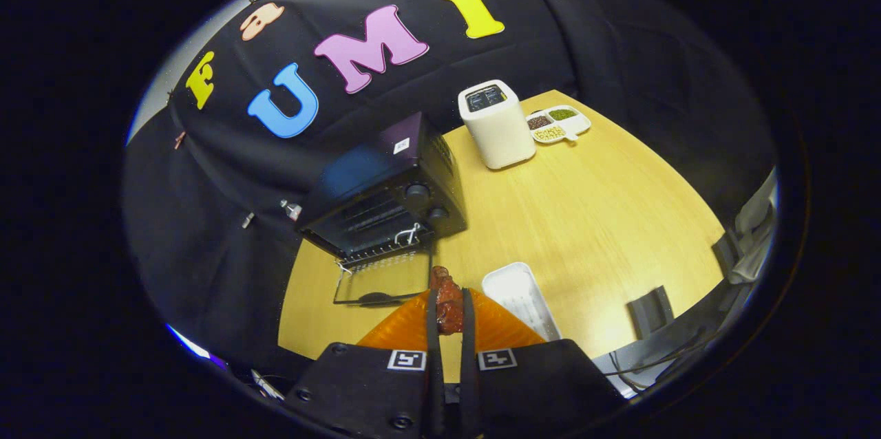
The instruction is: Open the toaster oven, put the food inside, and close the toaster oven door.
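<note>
A black toaster oven [385, 195] stands on the wooden table, beyond my fingers and slightly to their left. Its glass door [382, 279] is folded down flat onto the table, and the wire rack shows inside the opening. My gripper [449, 308] is shut on a reddish-brown piece of food [447, 301], held up above the table just short of the lowered door. The food pokes out past the fingertips.
A white rectangular tray [519, 298] lies just right of my fingers. Farther back stand a white toaster [497, 124] and a divided dish of beans [557, 124]. A black clamp [647, 310] sits at the table's near right edge.
</note>
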Motion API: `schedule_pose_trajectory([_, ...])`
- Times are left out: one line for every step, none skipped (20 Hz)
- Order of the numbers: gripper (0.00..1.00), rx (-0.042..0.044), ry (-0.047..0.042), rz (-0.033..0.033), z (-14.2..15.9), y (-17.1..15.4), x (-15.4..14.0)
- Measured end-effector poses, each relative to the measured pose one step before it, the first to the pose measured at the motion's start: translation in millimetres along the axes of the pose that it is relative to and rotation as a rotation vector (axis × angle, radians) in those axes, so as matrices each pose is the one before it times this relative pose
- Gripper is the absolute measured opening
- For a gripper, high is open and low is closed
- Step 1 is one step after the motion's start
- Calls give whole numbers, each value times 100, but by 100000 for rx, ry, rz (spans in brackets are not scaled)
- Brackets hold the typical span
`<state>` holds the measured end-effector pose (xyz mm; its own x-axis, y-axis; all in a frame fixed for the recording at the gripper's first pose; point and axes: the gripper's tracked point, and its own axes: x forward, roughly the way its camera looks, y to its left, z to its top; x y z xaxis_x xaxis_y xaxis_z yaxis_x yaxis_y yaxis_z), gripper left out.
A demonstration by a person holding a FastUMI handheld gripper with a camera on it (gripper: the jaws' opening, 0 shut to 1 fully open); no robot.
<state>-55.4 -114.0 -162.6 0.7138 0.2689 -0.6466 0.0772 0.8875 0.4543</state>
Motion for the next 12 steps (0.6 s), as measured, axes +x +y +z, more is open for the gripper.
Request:
schedule_pose_trajectory([13,2751,-2064,1069,-413,1142,83])
schedule_pose_trajectory([13,2954,-1515,1097,-533,1098,366])
schedule_pose_trajectory([13,2794,-856,1507,-807,1119,402])
schedule_pose_trajectory([12,2634,-489,1631,-808,1141,564])
schedule_pose_trajectory([12,2883,59,1491,-935,1124,558])
schedule_pose_trajectory([13,2674,545,1733,-837,1084,563])
schedule_pose_trajectory([13,2010,185,1749,-912,1077,1047])
schedule_pose_trajectory([13,1181,-224,1575,-713,935,1013])
schedule_pose_trajectory([13,1218,-361,826,-678,745,1020])
schedule_pose_trajectory([13,1392,-477,1120,-547,808,1102])
schedule_pose_trajectory([13,1606,-590,1138,-495,824,784])
schedule_pose_trajectory([13,1811,-1857,510,-292,595,1017])
